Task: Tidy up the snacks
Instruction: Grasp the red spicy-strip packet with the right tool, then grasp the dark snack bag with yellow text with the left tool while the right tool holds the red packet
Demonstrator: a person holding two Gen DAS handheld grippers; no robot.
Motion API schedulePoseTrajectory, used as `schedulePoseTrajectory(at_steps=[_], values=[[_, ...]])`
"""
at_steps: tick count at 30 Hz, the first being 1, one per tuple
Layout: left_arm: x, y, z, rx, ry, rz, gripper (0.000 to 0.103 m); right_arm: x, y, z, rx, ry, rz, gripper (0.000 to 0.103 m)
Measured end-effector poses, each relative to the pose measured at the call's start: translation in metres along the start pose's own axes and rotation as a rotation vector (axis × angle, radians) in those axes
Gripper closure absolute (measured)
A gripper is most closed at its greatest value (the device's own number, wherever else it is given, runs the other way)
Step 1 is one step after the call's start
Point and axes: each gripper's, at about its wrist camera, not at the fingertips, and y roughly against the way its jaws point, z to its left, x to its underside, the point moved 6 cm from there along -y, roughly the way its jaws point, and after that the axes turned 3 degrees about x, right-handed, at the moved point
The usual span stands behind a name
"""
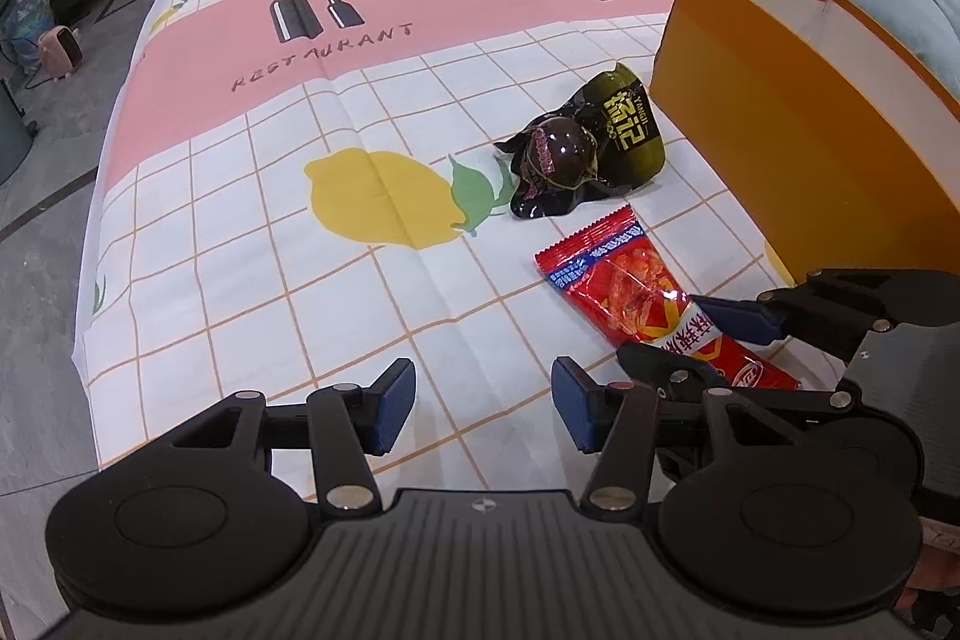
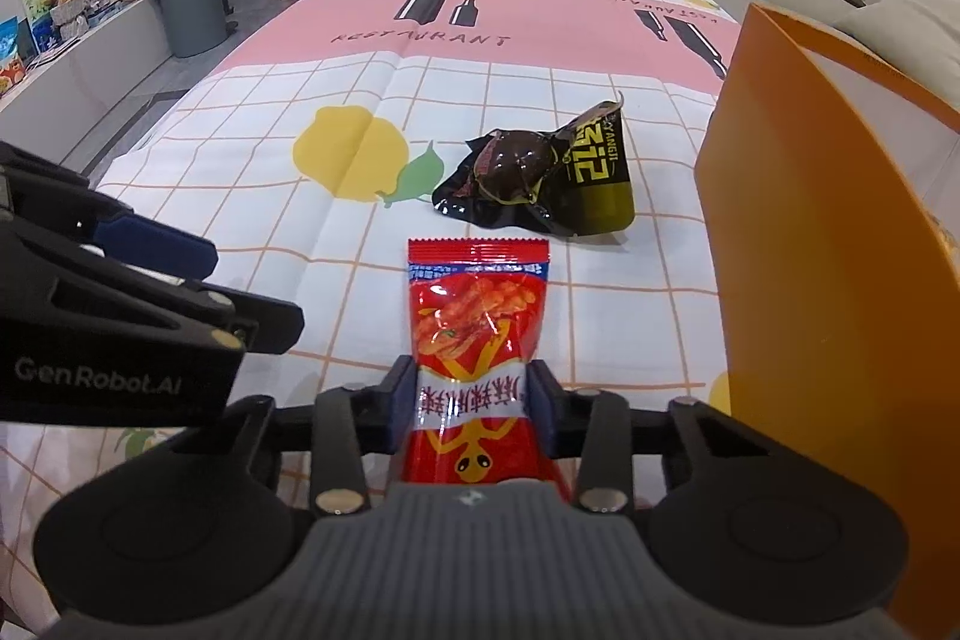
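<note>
The right gripper (image 2: pixel 474 400) has its jaws clamped on the near end of the red snack packet (image 2: pixel 477 316), which lies flat on the tablecloth (image 2: pixel 360 160). So it's the pick-up step, and next probably calls for a lift and a swing over the orange box (image 2: pixel 798 220) at about 2 o'clock. The left gripper (image 1: pixel 483 400) hangs with jaws apart, nothing between them. The dark snack packets (image 2: pixel 540 178) sit at 12 o'clock, near the box wall, which could snag the load.
</note>
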Motion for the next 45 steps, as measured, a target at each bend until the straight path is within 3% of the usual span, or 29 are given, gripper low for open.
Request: schedulePoseTrajectory(at_steps=[4,9,13,18,23,33,39,42,45], values=[[-0.007,0.005,-0.005,-0.001,-0.050,-0.022,0.041,-0.003,0.004,-0.003,-0.016,-0.021,0.006,0.080],[-0.027,0.010,-0.014,0.010,-0.161,-0.072,0.040,-0.010,0.019,-0.012,0.039,-0.030,-0.031,0.082],[-0.046,0.006,-0.029,0.017,-0.315,-0.111,0.037,-0.017,0.027,-0.023,0.134,-0.020,-0.072,0.081],[-0.064,-0.012,-0.049,0.009,-0.560,-0.129,0.035,-0.026,0.020,-0.037,0.183,-0.065,-0.076,0.082],[-0.077,-0.038,-0.056,0.027,-0.694,-0.105,0.035,-0.034,0.010,-0.045,0.244,-0.060,-0.087,0.082],[-0.087,-0.087,-0.058,0.112,-0.767,-0.047,0.035,-0.033,-0.010,-0.046,0.238,-0.062,-0.073,0.081],[-0.090,-0.100,-0.066,0.106,-0.839,-0.066,0.025,-0.029,-0.014,-0.047,0.219,-0.070,-0.058,0.081],[-0.092,-0.102,-0.069,0.105,-0.852,-0.075,0.026,-0.027,-0.016,-0.048,0.220,-0.080,-0.050,0.081],[-0.093,-0.102,-0.068,0.108,-0.824,-0.062,0.034,-0.028,-0.016,-0.051,0.219,-0.095,-0.048,0.080]])
